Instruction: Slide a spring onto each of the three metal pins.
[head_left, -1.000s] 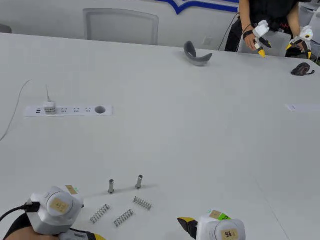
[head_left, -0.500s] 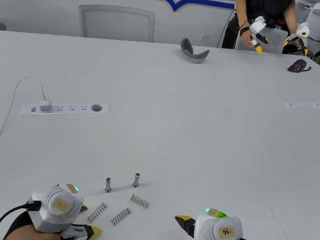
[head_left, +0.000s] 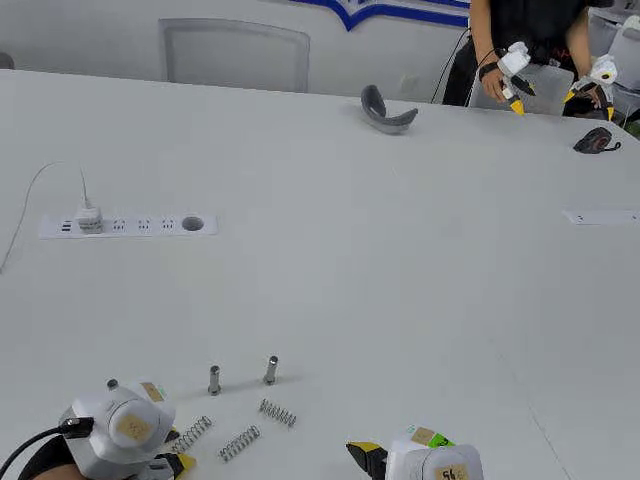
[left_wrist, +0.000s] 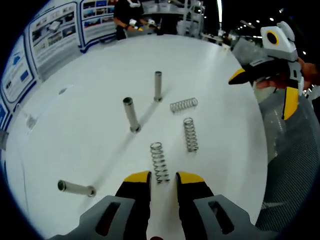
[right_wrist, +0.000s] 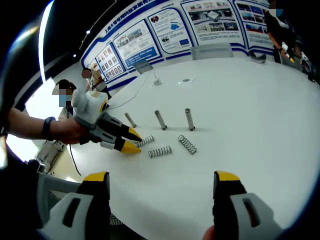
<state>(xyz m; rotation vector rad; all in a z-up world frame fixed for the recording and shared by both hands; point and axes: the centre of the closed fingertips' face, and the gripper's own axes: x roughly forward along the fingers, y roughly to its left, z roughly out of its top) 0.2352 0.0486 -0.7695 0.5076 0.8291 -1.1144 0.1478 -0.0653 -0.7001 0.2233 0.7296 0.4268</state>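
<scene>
Three metal pins stand on the white table: two (head_left: 214, 380) (head_left: 271, 369) side by side and a third (head_left: 112, 384) behind my left gripper (head_left: 180, 462). Three springs lie in front of them. In the left gripper view the nearest spring (left_wrist: 159, 162) has its near end between the yellow tips of my left gripper (left_wrist: 163, 178), whose jaws stand narrowly apart, wider than the spring. The other two springs (left_wrist: 190, 134) (left_wrist: 184, 104) lie beyond. My right gripper (right_wrist: 162, 176) is wide open with nothing in it, back from the springs (right_wrist: 160, 151) and pins (right_wrist: 160, 120).
A white power strip (head_left: 125, 224) with a plug lies at the left. A grey curved object (head_left: 385, 108) and a chair (head_left: 235, 52) are at the far side. Across the table a person (head_left: 515, 65) holds two grippers beside a black object (head_left: 597, 140).
The head view has shifted a little. My left gripper has edged towards the nearest spring, and the third pin now shows behind it. The right gripper has hardly moved.
</scene>
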